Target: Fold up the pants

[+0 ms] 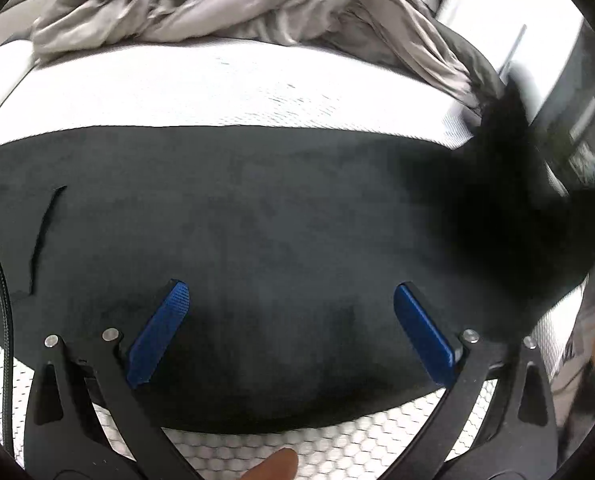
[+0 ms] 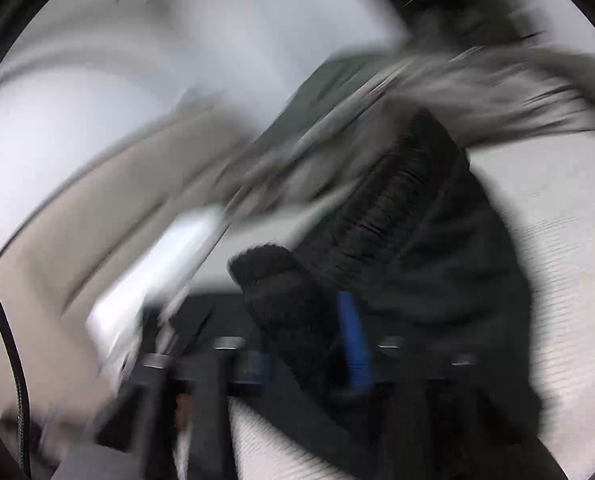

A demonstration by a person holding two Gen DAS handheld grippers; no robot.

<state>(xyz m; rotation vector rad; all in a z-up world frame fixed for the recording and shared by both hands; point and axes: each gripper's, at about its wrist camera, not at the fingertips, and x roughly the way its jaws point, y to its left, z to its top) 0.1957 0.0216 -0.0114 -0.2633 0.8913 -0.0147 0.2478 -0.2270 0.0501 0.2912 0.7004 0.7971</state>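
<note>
Black pants (image 1: pixel 257 216) lie spread flat across the white mattress (image 1: pixel 217 88), directly beneath the left gripper (image 1: pixel 291 300), whose blue fingers stand wide apart. One end, lifted at the mattress's right edge, sits bunched between the right gripper's (image 2: pixel 305 328) blurred fingers, apparently clamped.

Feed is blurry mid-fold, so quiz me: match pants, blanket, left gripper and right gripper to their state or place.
Things:
1. pants
2. blanket
3. left gripper
4. right gripper

States:
A. bunched at the far edge of the mattress
B. open, nothing between the pads
C. dark, spread flat with one end lifted
D. dark cloth between the pads

Pairs: 1-C, 2-A, 3-B, 4-D
</note>
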